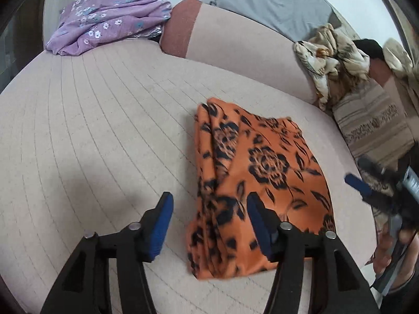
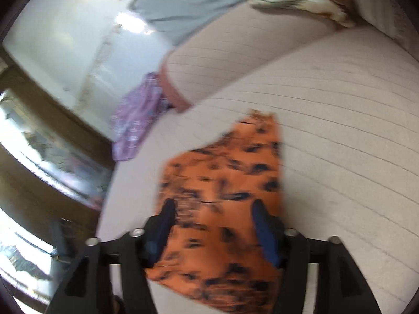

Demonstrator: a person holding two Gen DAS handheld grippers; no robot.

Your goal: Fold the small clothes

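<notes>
An orange cloth with a black flower print (image 1: 256,172) lies folded into a rough rectangle on the pale quilted sofa seat (image 1: 104,136). My left gripper (image 1: 209,206) hovers above the cloth's near left edge, jaws open, nothing between the blue pads. The right gripper (image 1: 366,185) shows at the right edge of the left wrist view, blurred, with a hand behind it. In the right wrist view the same orange cloth (image 2: 225,183) lies below my right gripper (image 2: 212,217), whose jaws stand open and apart from the fabric. That view is motion-blurred.
A purple flowered garment (image 1: 104,23) lies crumpled at the seat's far left. A cream and brown patterned cloth (image 1: 330,57) is heaped at the far right beside a striped cushion (image 1: 371,128). The sofa backrest (image 1: 235,41) with a grey cover (image 1: 275,2) runs behind.
</notes>
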